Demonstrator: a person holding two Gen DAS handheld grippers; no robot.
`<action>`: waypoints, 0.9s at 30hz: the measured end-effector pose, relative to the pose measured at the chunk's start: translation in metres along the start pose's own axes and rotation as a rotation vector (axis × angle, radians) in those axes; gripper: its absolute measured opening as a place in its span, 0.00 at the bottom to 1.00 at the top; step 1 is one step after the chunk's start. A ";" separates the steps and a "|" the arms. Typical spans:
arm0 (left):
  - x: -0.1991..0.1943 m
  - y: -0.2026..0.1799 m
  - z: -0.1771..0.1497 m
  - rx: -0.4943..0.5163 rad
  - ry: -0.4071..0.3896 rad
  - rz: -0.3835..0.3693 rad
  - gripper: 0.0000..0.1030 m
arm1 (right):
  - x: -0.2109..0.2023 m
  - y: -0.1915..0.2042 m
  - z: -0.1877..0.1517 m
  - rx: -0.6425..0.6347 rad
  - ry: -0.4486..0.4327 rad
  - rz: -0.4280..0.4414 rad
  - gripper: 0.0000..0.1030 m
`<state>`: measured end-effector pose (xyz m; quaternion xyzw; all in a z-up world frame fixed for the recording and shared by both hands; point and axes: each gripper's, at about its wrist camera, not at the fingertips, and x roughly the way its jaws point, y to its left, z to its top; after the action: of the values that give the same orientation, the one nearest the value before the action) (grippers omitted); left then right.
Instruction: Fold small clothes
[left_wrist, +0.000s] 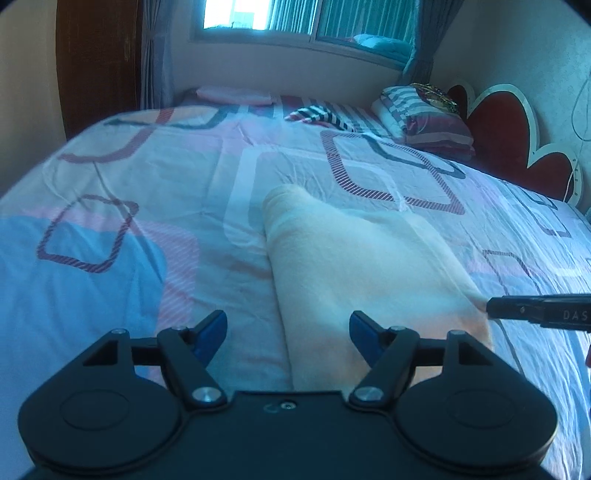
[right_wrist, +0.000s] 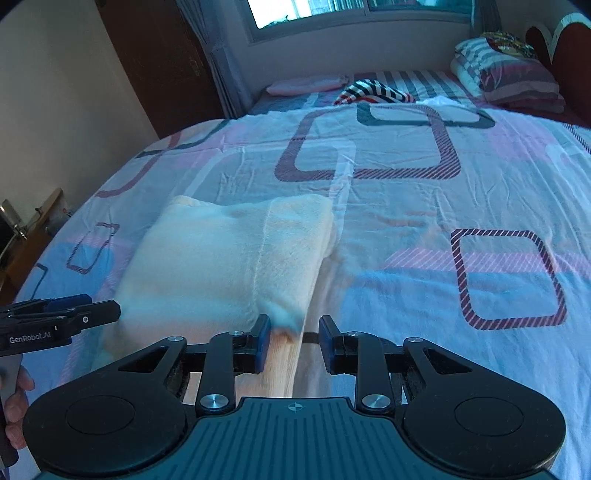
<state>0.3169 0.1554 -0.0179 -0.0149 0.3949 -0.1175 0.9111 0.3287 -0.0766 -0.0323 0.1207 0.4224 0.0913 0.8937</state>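
Observation:
A cream towel-like cloth (left_wrist: 369, 258) lies folded on the patterned bed sheet (left_wrist: 147, 177). My left gripper (left_wrist: 289, 332) hovers over its near left edge, blue pads wide apart and open, pressing on nothing. My right gripper (left_wrist: 493, 307) reaches in from the right, beside the cloth's edge. In the right wrist view the cloth (right_wrist: 229, 258) shows a doubled upper layer over a lower one. My right gripper (right_wrist: 295, 343) sits at its near right corner, jaws a little apart and open; the corner touches the left pad. My left gripper (right_wrist: 110, 310) is at the cloth's left side.
A folded pink cloth (left_wrist: 236, 95), a striped garment (left_wrist: 321, 116) and stacked bedding (left_wrist: 424, 118) lie at the far end of the bed. A red headboard (left_wrist: 498, 140) stands to the right. A hand (right_wrist: 14, 398) holds the left gripper. Wooden furniture (right_wrist: 33, 229) stands left of the bed.

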 end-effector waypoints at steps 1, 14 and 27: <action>-0.006 -0.003 -0.003 0.006 -0.007 0.002 0.70 | -0.006 0.002 -0.002 -0.004 -0.007 0.005 0.27; -0.095 -0.040 -0.070 0.003 -0.171 0.093 1.00 | -0.095 0.017 -0.062 -0.076 -0.129 -0.037 1.00; -0.189 -0.089 -0.125 -0.006 -0.125 0.072 1.00 | -0.206 0.037 -0.153 -0.052 -0.189 -0.137 1.00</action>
<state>0.0836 0.1199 0.0418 -0.0108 0.3378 -0.0824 0.9376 0.0788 -0.0745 0.0360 0.0765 0.3411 0.0291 0.9365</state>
